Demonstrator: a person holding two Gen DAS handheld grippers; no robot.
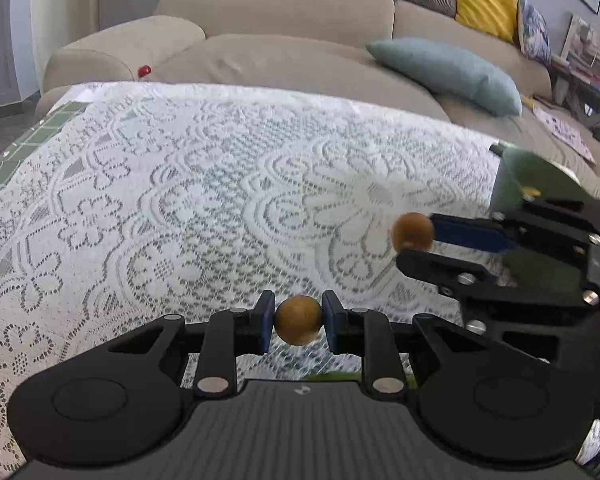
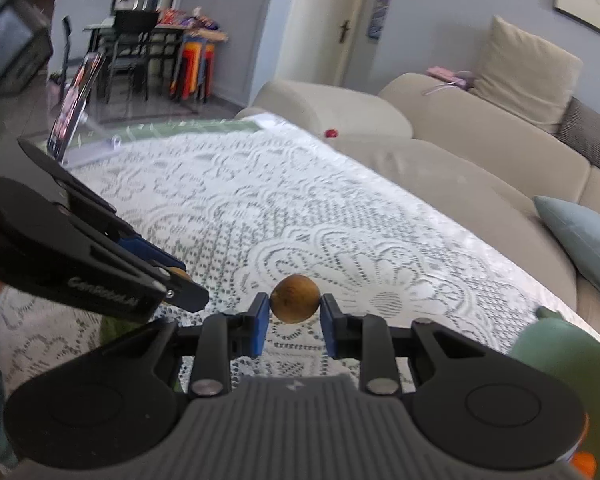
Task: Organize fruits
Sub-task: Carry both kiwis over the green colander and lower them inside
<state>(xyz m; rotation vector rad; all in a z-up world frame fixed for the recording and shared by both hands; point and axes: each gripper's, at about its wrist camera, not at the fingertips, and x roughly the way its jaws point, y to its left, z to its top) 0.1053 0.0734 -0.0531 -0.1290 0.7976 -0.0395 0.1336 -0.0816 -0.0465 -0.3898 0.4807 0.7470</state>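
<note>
The left gripper (image 1: 299,320) has its jaws clamped on a small round brown fruit (image 1: 299,319), held above the lace-covered desk (image 1: 204,184). Just to its right, the right gripper (image 2: 295,304) has its jaws pinching a second brown fruit (image 2: 295,304), a green bowl (image 1: 540,176) behind it

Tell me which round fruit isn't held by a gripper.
The small red fruit on the beige sofa. The two brown ones sit clamped in the left gripper and the right gripper.
</note>
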